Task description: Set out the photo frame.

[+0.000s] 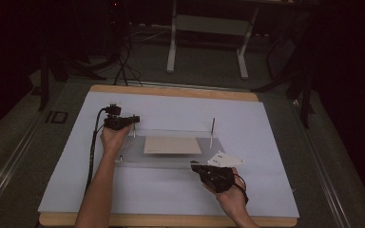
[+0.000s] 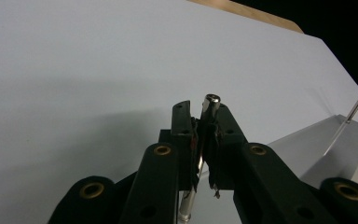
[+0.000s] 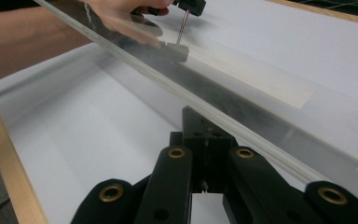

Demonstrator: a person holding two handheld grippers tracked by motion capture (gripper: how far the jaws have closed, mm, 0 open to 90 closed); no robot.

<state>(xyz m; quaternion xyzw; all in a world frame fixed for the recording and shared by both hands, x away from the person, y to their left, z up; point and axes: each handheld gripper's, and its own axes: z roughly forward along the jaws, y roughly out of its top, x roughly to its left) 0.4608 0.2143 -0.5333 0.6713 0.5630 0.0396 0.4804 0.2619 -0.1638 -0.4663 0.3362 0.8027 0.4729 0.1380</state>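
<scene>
A clear plastic plate (image 1: 171, 160) lies on the white sheet with a beige square (image 1: 172, 145) on it. My left gripper (image 1: 132, 119) is at the plate's back left corner, shut on an upright metal pin (image 1: 134, 131). In the left gripper view the jaws (image 2: 200, 109) clamp that pin (image 2: 211, 100) just under its round head. A second pin (image 1: 212, 128) stands at the back right corner. My right gripper (image 1: 196, 166) is shut at the plate's front edge. In the right gripper view its closed tips (image 3: 205, 133) meet the plate's edge (image 3: 168, 79), with nothing seen between them.
The white sheet (image 1: 171, 109) covers a wooden tabletop (image 1: 171, 91). A cable (image 1: 93, 147) trails from the left gripper down the left side. A table frame (image 1: 209, 28) and dark stands are on the floor beyond the table.
</scene>
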